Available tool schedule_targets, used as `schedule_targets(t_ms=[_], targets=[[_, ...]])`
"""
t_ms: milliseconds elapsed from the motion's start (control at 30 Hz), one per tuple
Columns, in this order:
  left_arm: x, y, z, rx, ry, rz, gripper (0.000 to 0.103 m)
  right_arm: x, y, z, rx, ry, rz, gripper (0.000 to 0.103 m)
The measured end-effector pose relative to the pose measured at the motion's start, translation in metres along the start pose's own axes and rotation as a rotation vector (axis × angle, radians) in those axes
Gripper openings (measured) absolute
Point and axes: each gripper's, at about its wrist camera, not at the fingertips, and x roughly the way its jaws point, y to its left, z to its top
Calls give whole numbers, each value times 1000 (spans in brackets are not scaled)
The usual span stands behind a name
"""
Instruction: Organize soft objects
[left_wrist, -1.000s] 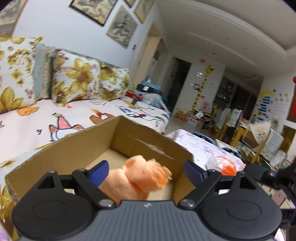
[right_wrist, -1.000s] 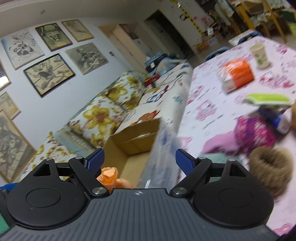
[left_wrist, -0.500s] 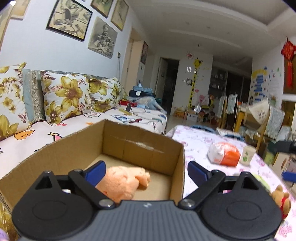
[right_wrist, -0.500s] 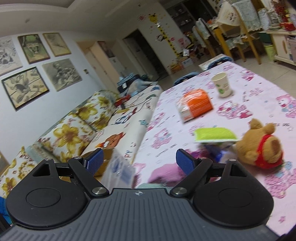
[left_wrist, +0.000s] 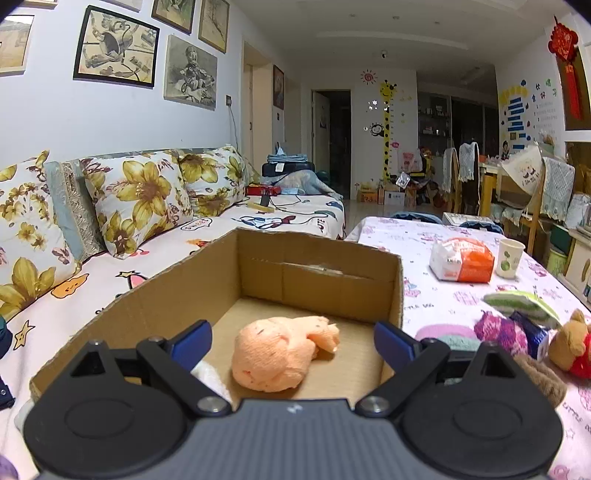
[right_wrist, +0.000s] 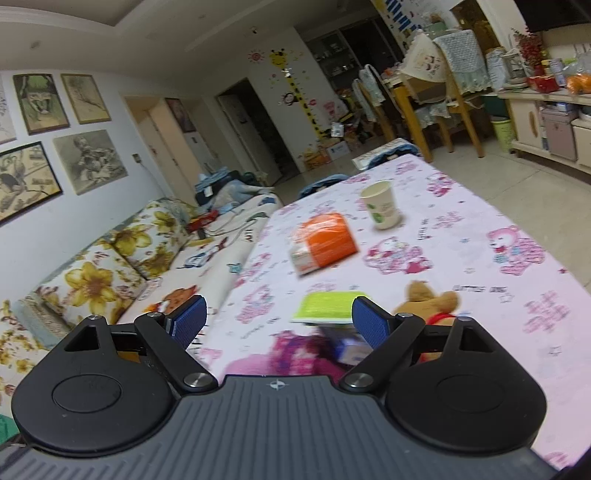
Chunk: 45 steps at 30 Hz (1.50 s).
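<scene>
the orange plush (left_wrist: 282, 356) is lying inside the cardboard box (left_wrist: 317, 275), near its front. beside the box, on the table (right_wrist: 480, 266), more soft things are waiting: a pink knit piece (left_wrist: 500, 330), a brown bear (right_wrist: 428, 295), a green sponge (right_wrist: 327, 304). my worry is grabbing the sponge or the small blue carton (right_wrist: 345, 345) tangled among them, since they are crowding each other. my left hand-held gripper (left_wrist: 293, 334) is hanging wide apart over the box, holding nothing. my right hand-held gripper (right_wrist: 279, 319) is also spread wide, empty, pointing at that pile.
</scene>
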Motion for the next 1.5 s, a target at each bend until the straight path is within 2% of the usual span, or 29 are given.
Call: schedule_targets(t_ms=[233, 433, 600, 700, 933, 1067, 1233, 1400, 1500], targets=[[-9, -7, 0, 31, -32, 7, 95, -5, -23, -2, 16, 6, -73, 103], [-23, -20, 7, 68, -133, 17, 96, -7, -40, -2, 26, 12, -128, 103], [-41, -45, 8, 160, -276, 43, 99, 1, -43, -4, 13, 26, -175, 103], [-47, -56, 7, 180, -303, -3, 99, 4, -50, -6, 25, 49, -185, 103], [-46, -81, -1, 205, -259, -139, 99, 7, -59, -8, 43, 86, -193, 103], [-42, -97, -10, 225, -209, -200, 99, 7, -60, -9, 51, 93, -173, 103], [-34, -108, -24, 227, -128, -229, 99, 11, -65, -9, 70, 107, -145, 103], [-18, -112, -33, 179, -6, -228, 97, 14, -67, -9, 81, 116, -118, 103], [-10, -116, -37, 157, 42, -228, 95, 19, -70, -10, 89, 137, -104, 103]])
